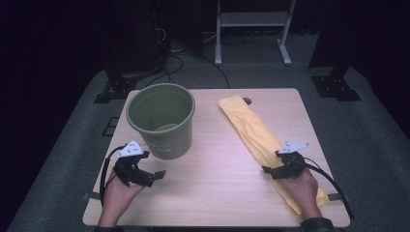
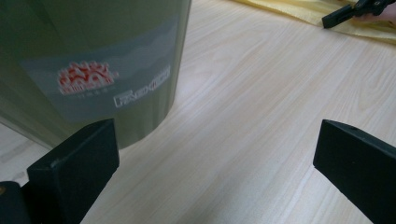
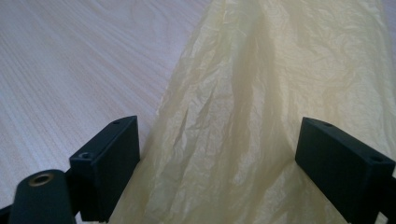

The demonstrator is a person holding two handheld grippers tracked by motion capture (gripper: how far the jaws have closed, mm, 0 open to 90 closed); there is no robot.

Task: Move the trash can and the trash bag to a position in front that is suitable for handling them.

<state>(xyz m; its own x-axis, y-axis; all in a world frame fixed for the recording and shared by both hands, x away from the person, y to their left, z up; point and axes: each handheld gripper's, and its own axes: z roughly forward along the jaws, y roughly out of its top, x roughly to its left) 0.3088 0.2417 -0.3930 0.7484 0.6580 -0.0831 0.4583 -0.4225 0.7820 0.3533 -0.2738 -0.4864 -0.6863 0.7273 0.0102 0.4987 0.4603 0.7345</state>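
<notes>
A long yellow plastic bag (image 1: 254, 133) lies flat and slantwise on the right half of the wooden table (image 1: 217, 169). My right gripper (image 1: 273, 169) rests low over the bag's near part, jaws wide open. In the right gripper view its gripper (image 3: 217, 158) straddles the crinkled bag (image 3: 280, 70) and the pads do not press on it. An olive green bucket (image 1: 162, 118) stands upright at the table's left. My left gripper (image 1: 153, 176) hovers just in front of it, open and holding nothing. In the left gripper view its gripper (image 2: 215, 163) points past the bucket (image 2: 93, 60) over bare wood.
A round hole (image 1: 247, 101) sits in the tabletop by the bag's far end. Cables trail from both grippers toward the table's near edge. Behind the table are dark stands and a white frame (image 1: 254, 29) on the grey floor.
</notes>
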